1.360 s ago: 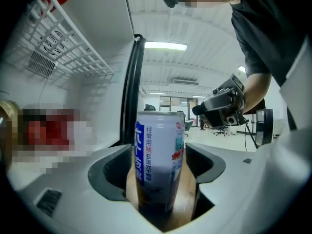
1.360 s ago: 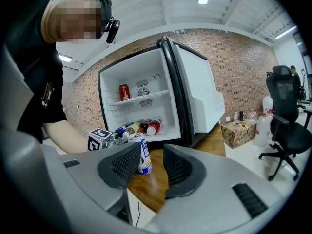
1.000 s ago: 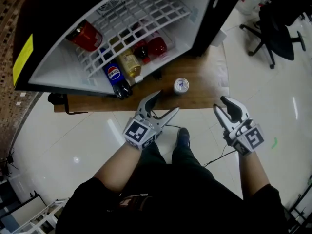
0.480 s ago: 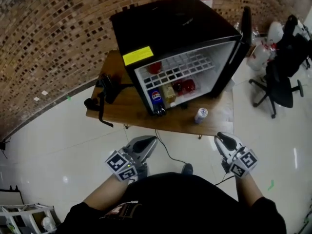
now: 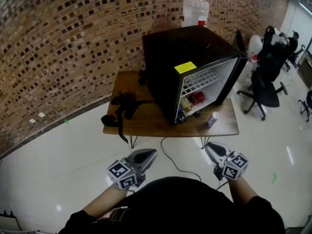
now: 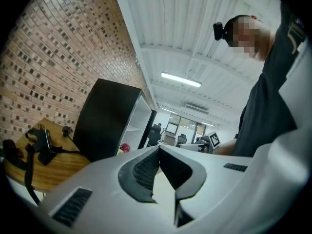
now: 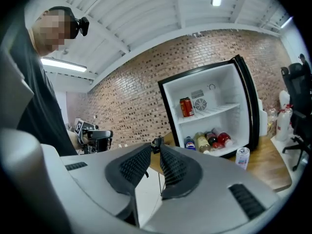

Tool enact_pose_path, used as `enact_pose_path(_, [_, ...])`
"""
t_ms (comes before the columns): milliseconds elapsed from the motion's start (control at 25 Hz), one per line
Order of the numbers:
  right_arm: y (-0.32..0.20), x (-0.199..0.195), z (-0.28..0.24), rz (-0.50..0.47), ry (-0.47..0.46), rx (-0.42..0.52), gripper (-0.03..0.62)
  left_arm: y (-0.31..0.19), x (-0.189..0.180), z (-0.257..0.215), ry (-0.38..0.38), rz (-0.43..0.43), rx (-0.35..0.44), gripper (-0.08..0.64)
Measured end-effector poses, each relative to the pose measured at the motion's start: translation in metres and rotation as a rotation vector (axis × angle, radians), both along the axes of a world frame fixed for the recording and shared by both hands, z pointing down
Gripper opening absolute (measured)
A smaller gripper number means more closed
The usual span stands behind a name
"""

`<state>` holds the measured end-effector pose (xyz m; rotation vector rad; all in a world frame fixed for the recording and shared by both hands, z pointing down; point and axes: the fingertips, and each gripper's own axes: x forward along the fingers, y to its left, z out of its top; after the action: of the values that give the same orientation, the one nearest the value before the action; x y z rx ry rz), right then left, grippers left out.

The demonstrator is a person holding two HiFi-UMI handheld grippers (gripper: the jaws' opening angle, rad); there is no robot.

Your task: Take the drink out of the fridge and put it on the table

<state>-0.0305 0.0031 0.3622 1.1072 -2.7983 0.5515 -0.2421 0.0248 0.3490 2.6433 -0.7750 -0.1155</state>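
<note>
A black mini fridge (image 5: 190, 67) stands with its door open on a low wooden table (image 5: 146, 123). A white and blue drink can (image 5: 211, 119) stands upright on the table in front of the fridge, and the right gripper view shows the can (image 7: 242, 157) too. Inside are a red can (image 7: 185, 107) on the shelf and several bottles (image 7: 209, 140) below. My left gripper (image 5: 152, 152) is shut and empty, well short of the table. My right gripper (image 5: 208, 146) has just been closing; a narrow gap remains between its tips, with nothing between them.
A black strapped device (image 5: 122, 108) lies on the table's left part. Office chairs (image 5: 265, 82) stand to the right. A water jug (image 5: 195, 11) sits behind the fridge by the brick wall. A cable (image 5: 175, 162) runs over the white floor.
Both grippers have drawn back from the table toward the person's body, and the view has pulled far away from the fridge. The left jaws went from open to shut; the right jaws narrowed.
</note>
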Motion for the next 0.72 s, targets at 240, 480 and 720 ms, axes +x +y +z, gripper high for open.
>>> enact_pose_path(240, [0.044, -0.02, -0.001, -0.064, 0.003, 0.004, 0.043, 0.037, -0.009, -0.003, -0.007, -0.034, -0.02, 0.0])
enact_pose_path(480, [0.07, 0.019, -0.004, -0.118, -0.031, 0.003, 0.002, 0.056, 0.033, -0.015, -0.009, -0.114, 0.005, 0.0])
enact_pose_path(720, [0.083, 0.055, -0.005, -0.213, -0.055, 0.001, 0.002, 0.073, 0.093, -0.03, -0.005, -0.158, 0.031, 0.0])
